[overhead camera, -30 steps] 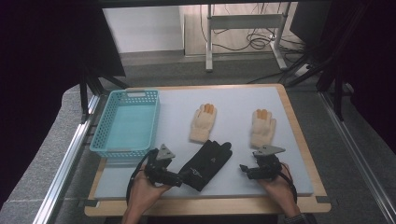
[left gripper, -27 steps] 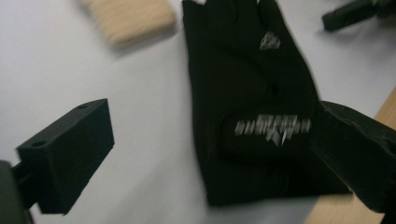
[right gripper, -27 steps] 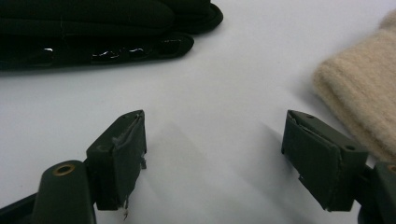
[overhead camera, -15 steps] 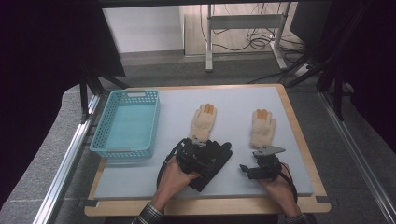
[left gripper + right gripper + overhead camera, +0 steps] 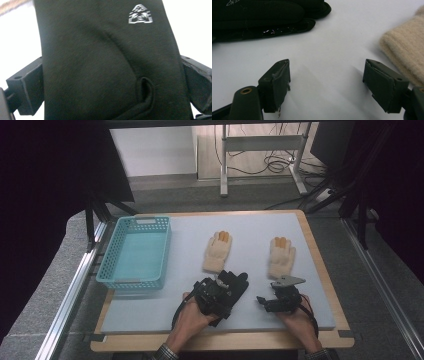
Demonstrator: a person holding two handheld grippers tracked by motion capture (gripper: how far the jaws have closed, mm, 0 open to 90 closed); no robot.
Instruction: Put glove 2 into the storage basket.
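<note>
A black glove with a small silver logo lies on the grey mat near the front edge. My left gripper sits on top of it, open, with one jaw on either side of the cloth. To its right, my right gripper stands open over bare mat with nothing between its fingers. Its view has the black glove at upper left. Two beige knit gloves with orange fingertips lie farther back: one in the middle, one just beyond the right gripper.
A turquoise plastic basket stands at the left of the mat, with nothing inside it. The mat rests on a wooden board. A metal rail runs along the table's left side.
My left gripper has moved right from the mat beside the basket onto the black glove, which now lies between its jaws. The right gripper has stayed put.
</note>
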